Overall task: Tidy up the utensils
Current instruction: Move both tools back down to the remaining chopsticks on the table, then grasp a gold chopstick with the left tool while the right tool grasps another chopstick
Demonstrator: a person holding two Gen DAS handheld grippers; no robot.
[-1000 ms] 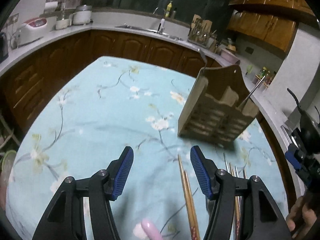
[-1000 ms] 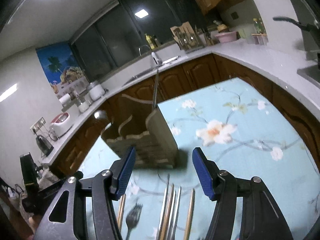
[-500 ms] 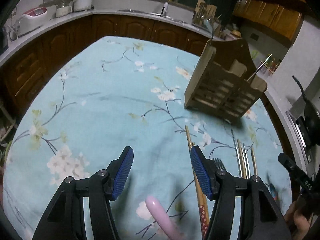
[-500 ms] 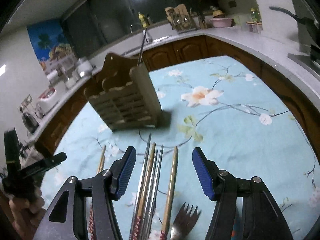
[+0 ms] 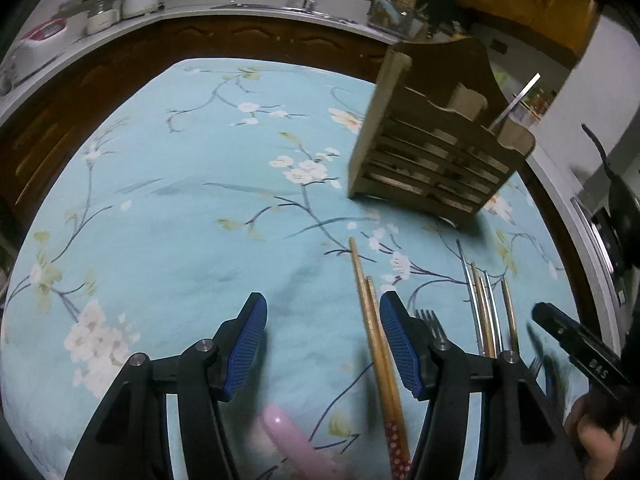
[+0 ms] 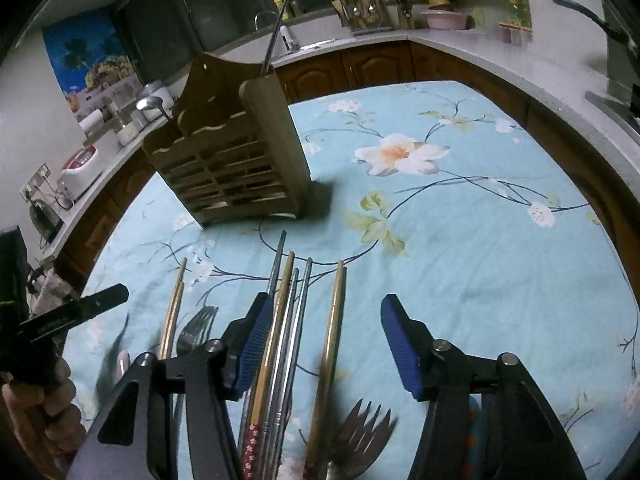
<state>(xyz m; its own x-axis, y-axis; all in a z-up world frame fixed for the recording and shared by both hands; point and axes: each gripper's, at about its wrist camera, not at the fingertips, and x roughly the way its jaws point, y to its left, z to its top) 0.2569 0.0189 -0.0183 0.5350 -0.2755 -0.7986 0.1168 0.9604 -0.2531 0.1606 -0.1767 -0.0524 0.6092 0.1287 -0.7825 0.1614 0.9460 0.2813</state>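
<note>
Chopsticks [image 6: 280,320] lie on the tablecloth between the right hand-held gripper [image 6: 326,344] jaws, which are closing, untouched.

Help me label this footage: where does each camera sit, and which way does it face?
Left wrist: on the left tongs, angled down at bamboo chopsticks; the other hand shows at right.
Right wrist: on the right tongs, closing above metal chopsticks; the other hand shows at left.
Shared: wooden holder, floral tablecloth.
</note>
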